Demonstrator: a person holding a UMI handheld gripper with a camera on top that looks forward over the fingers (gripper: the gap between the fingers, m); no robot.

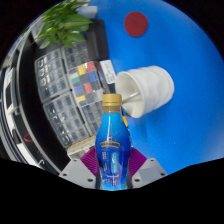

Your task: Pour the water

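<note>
**A:** ok so what've you got in the claw right now?

**B:** You're holding the bottle. It's the blue see-through one with the tan cap and a dark label band round the middle. It sits right between the fingers, and both purple pads look pressed against its lower body, so I'd call your gripper clamped on it. The bottle's base is hidden down between the fingers, so you can't see what's under it, if anything.

**A:** and the cup?

**B:** The white paper cup is just beyond the bottle, a bit to the right of the cap. From your camera it looks tipped, with its mouth facing left toward the bottle top. The whole view is rolled though, so I can't tell you if it's actually standing upright on the blue surface. The bottle's cap is still on, and the cap and cup rim are near each other but not touching.

**A:** anything else around?

**B:** There's a red round spot on the blue, well past the cup. Off to the left you've got a clear plastic organizer box with little coloured bits in its compartments, and a green leafy plant beyond that.
</note>
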